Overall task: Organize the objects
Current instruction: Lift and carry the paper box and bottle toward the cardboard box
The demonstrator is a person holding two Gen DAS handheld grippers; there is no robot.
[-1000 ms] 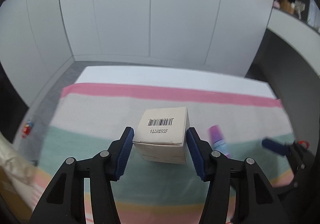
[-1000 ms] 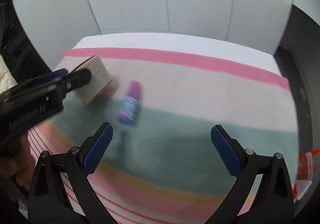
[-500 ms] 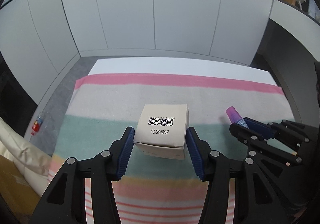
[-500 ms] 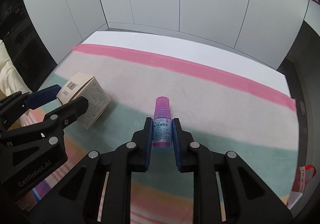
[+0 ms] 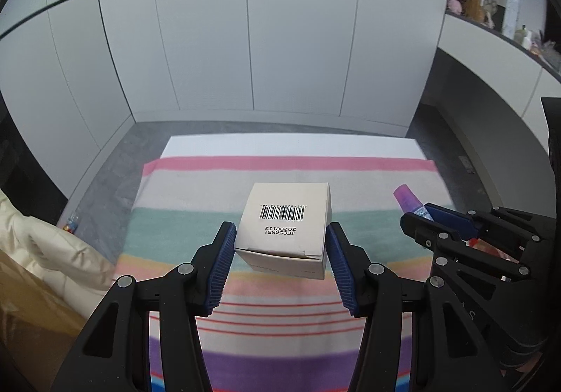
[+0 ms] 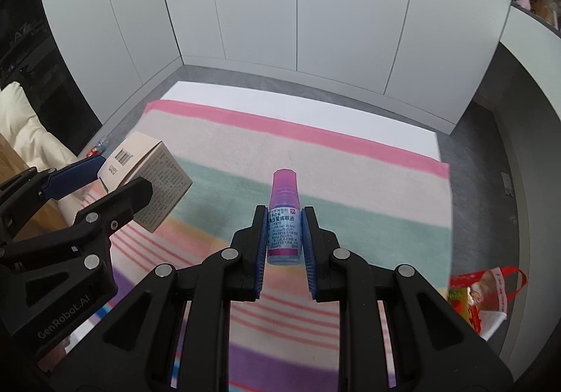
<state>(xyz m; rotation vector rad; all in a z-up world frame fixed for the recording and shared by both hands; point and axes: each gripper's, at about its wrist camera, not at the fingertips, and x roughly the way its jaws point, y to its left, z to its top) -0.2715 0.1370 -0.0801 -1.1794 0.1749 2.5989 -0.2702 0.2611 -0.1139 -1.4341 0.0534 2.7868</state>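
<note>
My left gripper (image 5: 280, 244) is shut on a small cream carton with a barcode (image 5: 287, 223) and holds it in the air above the striped cloth (image 5: 196, 223). The carton also shows in the right wrist view (image 6: 147, 178). My right gripper (image 6: 283, 227) is shut on a small pink-capped eye-drop bottle (image 6: 283, 216) and holds it above the cloth, cap pointing away. The bottle's cap shows at the right of the left wrist view (image 5: 406, 197), with the right gripper (image 5: 426, 213) beside the carton.
The striped cloth covers a white table (image 5: 280, 144) standing on grey floor before white wall panels. A cream cushion (image 5: 52, 251) and a brown box (image 5: 28, 315) lie to the left. A red bag (image 6: 484, 297) sits at the right. A shelf with bottles (image 5: 508, 17) is upper right.
The right gripper closed on the bottle and lifted it off the cloth. Both grippers have risen and pulled back, so the table looks farther away. The left still holds the carton.
</note>
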